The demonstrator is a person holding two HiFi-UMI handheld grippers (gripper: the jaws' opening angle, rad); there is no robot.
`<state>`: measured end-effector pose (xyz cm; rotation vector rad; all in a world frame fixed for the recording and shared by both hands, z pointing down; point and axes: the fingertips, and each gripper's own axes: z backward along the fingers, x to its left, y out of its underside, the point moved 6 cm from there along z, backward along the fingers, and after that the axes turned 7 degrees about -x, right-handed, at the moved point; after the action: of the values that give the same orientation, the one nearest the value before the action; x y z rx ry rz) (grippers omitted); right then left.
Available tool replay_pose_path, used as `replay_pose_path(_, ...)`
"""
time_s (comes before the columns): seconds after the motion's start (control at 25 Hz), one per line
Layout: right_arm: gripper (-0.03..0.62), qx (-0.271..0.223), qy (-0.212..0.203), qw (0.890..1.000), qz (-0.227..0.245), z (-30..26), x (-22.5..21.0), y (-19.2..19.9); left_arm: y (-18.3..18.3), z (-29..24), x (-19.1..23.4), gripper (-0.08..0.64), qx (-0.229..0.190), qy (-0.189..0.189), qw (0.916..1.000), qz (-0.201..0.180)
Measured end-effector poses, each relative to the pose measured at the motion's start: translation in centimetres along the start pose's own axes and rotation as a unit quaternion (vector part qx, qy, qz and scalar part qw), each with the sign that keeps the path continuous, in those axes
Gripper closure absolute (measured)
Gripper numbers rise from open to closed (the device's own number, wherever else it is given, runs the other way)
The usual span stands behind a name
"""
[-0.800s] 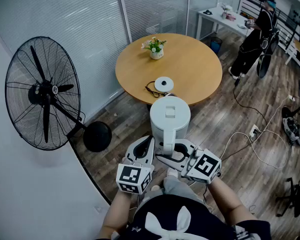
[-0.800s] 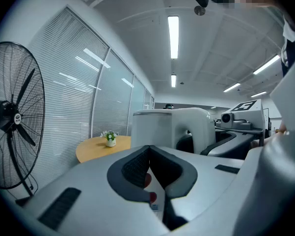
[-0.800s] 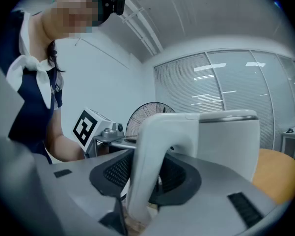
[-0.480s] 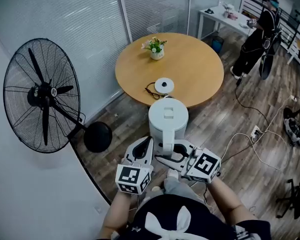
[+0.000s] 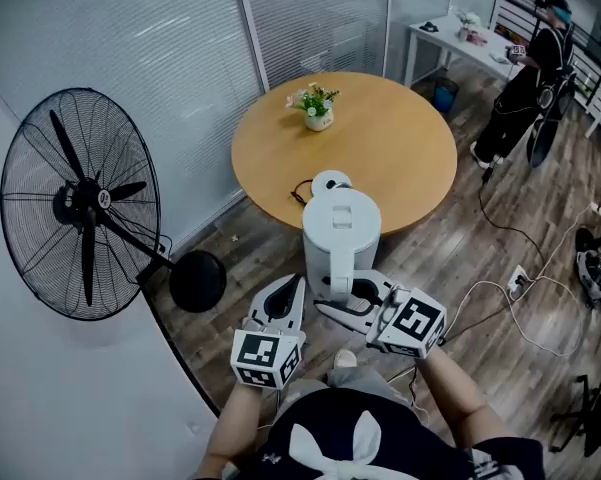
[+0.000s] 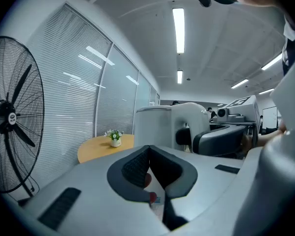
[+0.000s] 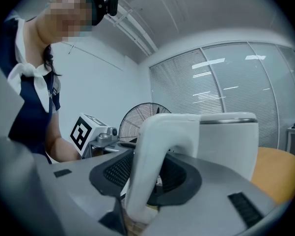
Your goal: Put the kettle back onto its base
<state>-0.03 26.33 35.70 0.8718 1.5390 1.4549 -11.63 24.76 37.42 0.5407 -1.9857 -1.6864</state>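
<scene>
The white kettle (image 5: 340, 230) hangs in the air just in front of the round wooden table (image 5: 390, 138). My right gripper (image 5: 355, 293) is shut on its handle (image 7: 149, 173), which fills the space between the dark pads in the right gripper view. The round white base (image 5: 327, 180) lies near the table's front edge, partly hidden behind the kettle's lid, with its black cord (image 5: 302, 187) beside it. My left gripper (image 5: 286, 293) hovers left of the kettle, shut with nothing in it. In the left gripper view the kettle (image 6: 154, 127) rises just beyond the pads.
A small flower pot (image 5: 320, 103) stands on the far side of the table. A large black floor fan (image 5: 80, 203) stands at the left by the blinds. Cables (image 5: 520, 288) trail over the wooden floor at the right. A person (image 5: 525, 78) stands near a white desk (image 5: 460, 38).
The kettle has been carried forward toward the table with my right gripper; the base, earlier in full view beyond it, is now partly covered by the lid. The left gripper stayed alongside.
</scene>
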Motion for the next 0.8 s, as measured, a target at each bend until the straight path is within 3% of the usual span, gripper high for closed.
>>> replay_pose_path(0.4,0.431,-0.011,-0.002,0.999,0.038,-2.1,-7.5,-2.5,0.0,-3.9,2.6,0.538,0.004,-0.011,0.9999,0.008)
replay_pose_path(0.8,0.431,0.001,0.023,1.000,0.004,-6.0,-15.9,-0.8,0.2,-12.6,9.4,0.538,0.017,0.007,0.9997,0.019)
